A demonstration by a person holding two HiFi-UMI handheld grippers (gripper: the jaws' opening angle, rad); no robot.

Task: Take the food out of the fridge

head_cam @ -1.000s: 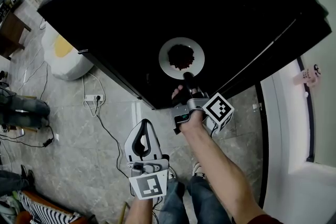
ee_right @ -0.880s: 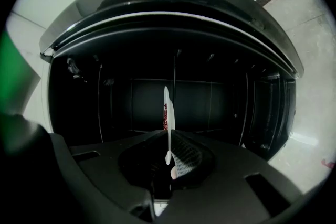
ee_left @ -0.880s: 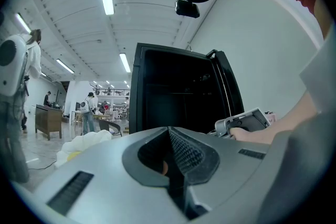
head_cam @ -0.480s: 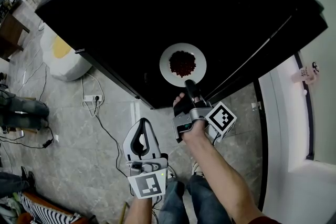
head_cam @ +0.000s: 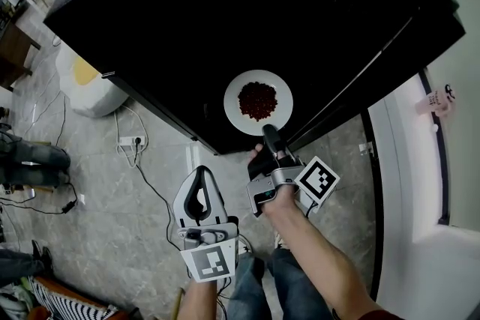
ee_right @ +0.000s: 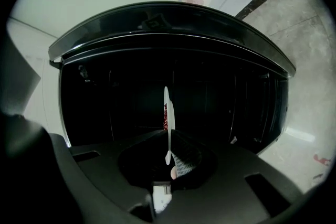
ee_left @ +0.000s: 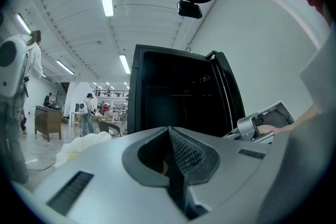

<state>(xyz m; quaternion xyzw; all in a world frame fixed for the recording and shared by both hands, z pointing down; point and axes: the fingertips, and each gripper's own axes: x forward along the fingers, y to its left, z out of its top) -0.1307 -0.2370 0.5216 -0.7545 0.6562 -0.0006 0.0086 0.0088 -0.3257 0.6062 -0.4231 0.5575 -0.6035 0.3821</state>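
Note:
A white plate [head_cam: 234, 107] heaped with dark red food [head_cam: 257, 100] hangs in front of the black fridge's [head_cam: 187, 19] open dark interior. My right gripper [head_cam: 268, 134] is shut on the plate's near rim. In the right gripper view the plate [ee_right: 167, 113] shows edge-on between the jaws, with red food [ee_right: 164, 114] on its left face. My left gripper [head_cam: 199, 198] hangs lower left over the floor, jaws together, holding nothing. In the left gripper view the left gripper [ee_left: 170, 162] points at the open fridge [ee_left: 178, 94].
The fridge door [head_cam: 420, 26] stands open at the right. A white and yellow bag [head_cam: 86, 79] lies on the tiled floor left of the fridge, beside a power strip [head_cam: 131, 139] and cables. A white ledge [head_cam: 409, 183] runs along the right.
My right gripper has drawn back toward me with the plate, which has moved out of the fridge's dark interior and shows brighter. The left gripper has barely shifted.

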